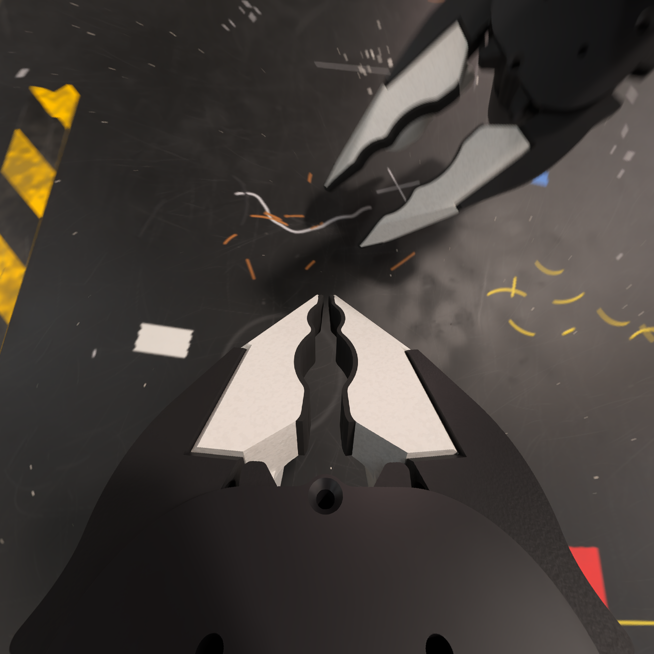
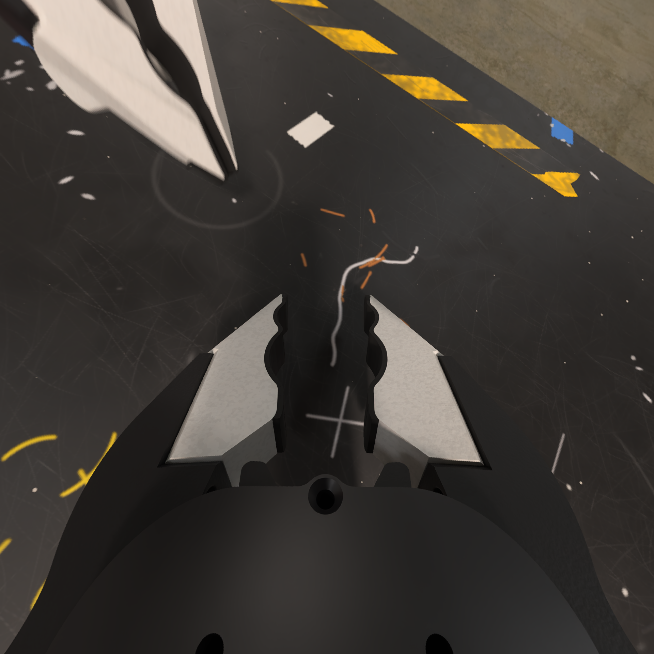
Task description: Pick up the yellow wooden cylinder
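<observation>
Yellow wooden cylinder: nowhere visible in either view. Left gripper (image 1: 326, 296) closed, fingertips all but touching, nothing between them, poised over the dark scratched tabletop (image 1: 141, 219). Right gripper (image 2: 325, 300) spread open and empty, above a white squiggle (image 2: 341, 300) and orange dashes (image 2: 366, 279). Hazard-striped tape (image 2: 424, 86) along the table edge; white tape patch (image 2: 310, 129) near the left gripper's tips.
</observation>
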Robot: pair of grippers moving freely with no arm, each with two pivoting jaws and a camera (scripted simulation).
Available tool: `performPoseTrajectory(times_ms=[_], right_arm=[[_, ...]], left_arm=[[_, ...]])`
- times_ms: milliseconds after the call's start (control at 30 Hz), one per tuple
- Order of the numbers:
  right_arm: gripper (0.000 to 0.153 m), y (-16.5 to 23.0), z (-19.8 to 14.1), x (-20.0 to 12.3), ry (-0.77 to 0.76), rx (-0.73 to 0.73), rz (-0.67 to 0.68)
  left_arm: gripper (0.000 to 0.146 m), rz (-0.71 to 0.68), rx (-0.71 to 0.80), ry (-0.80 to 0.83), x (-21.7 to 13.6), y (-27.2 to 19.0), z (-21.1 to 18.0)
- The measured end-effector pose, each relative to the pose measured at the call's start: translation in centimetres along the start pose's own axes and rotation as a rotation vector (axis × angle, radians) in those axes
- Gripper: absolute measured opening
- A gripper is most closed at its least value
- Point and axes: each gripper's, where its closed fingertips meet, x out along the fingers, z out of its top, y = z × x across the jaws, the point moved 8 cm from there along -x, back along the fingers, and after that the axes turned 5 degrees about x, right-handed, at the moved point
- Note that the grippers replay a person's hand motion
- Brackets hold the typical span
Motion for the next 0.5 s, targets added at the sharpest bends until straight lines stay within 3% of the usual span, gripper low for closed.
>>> performPoseTrajectory(times_ms=[200, 500], right_arm=[[0.042, 0.5, 0.3, -0.3, -0.029, -0.003, 0.017], [0.042, 1.0, 0.8, -1.2, -0.066, -0.002, 0.037]], left_arm=[[0.003, 0.102, -0.221, -0.233, -5.7, 1.3, -1.7], [0.002, 0.436, -0.549, -0.507, -13.3, -2.8, -9.5]])
